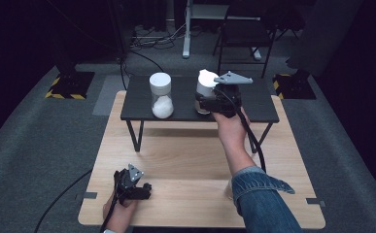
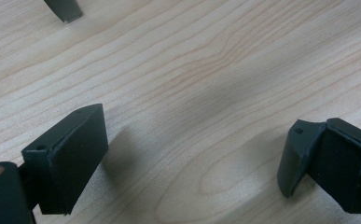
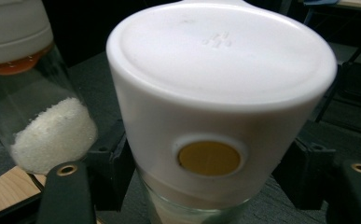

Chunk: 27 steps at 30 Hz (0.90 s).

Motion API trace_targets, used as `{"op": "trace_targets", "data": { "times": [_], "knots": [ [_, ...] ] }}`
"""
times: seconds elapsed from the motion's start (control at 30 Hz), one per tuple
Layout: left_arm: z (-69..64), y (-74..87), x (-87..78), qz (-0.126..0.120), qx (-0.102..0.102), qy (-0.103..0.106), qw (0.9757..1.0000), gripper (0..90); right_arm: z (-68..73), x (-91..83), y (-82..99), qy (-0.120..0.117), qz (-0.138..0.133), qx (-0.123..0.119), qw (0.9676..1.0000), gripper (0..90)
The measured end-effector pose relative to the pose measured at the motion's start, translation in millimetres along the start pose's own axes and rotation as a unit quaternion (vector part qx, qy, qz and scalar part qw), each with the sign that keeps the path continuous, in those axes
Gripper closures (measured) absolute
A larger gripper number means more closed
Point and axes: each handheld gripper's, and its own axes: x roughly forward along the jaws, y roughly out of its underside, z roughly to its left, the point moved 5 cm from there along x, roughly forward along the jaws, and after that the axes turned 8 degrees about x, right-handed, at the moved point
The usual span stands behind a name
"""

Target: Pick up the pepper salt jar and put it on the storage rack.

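Nearest, at the near left corner of the light wooden table (image 1: 176,160), the left gripper (image 1: 132,187) rests low in the person's left hand (image 1: 120,211). Its own view looks flat along the wood grain, both black jaws spread wide with bare board between them, holding nothing. Around it the tabletop lies open: the near edge is just behind the hand, and the whole middle of the board is free up to the legs of the black shelf (image 1: 176,109).

Farther in, the denim sleeve (image 1: 261,191) and right hand (image 1: 231,128) reach across to the shelf, carrying the right gripper (image 1: 210,102). Its jaws are clamped on the white-lidded jar (image 1: 206,90), which leans a little and sits over the shelf's right half, near the front edge. The right gripper view gives what the high view cannot: the jaws press the jar from both sides just below the lid (image 3: 220,65), a round yellow spot (image 3: 209,158) shows on the lid's skirt, and glass shows beneath.

To its left, apart from it, stands the second jar (image 1: 161,96), upright with white grains (image 3: 52,135) in the bottom. Beyond the shelf's back edge lies grey carpet (image 1: 40,126).
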Motion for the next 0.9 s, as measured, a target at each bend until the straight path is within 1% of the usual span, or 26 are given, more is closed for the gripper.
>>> {"op": "trace_targets", "data": {
  "times": [0.1, 0.3, 0.33, 0.43, 0.5, 0.6, 0.73, 0.9],
  "knots": [
    [0.0, 0.0, 0.0, 0.000, 0.000, 0.000, 1.0000, 6.1, -2.6, 3.1, 1.5, -0.005, -0.005, 0.001, 1.0000, 30.1],
    [0.0, 0.0, 0.0, 0.000, 0.000, 0.000, 1.0000, 6.1, -2.9, 4.2, 2.8, -0.007, -0.008, -0.007, 0.9999, 29.8],
    [0.0, 0.0, 0.0, 0.000, 0.000, 0.000, 1.0000, 6.1, -3.0, 4.1, 3.4, -0.007, -0.008, -0.010, 0.9999, 28.9],
    [0.0, 0.0, 0.0, 0.000, 0.000, 0.000, 1.0000, 6.1, -2.6, 2.7, 4.9, -0.007, -0.005, -0.014, 0.9999, 18.0],
    [0.0, 0.0, 0.0, 0.000, 0.000, 0.000, 1.0000, 6.1, -2.7, -2.7, 7.5, -0.007, -0.012, -0.017, 0.9998, 13.4],
    [0.0, 0.0, 0.1, 0.000, 0.000, -0.001, 1.0000, 6.1, -5.6, -15.1, 10.3, -0.010, -0.020, -0.021, 0.9995, 9.8],
    [0.0, 0.0, 0.2, 0.000, 0.000, -0.001, 1.0000, 6.0, -12.6, -34.3, 14.6, -0.014, -0.020, -0.028, 0.9993, 7.2],
    [0.0, 0.0, 0.1, 0.000, 0.000, -0.001, 1.0000, 6.0, -25.2, -60.9, 25.3, -0.014, -0.038, -0.031, 0.9987, 5.4]
  ]
}}
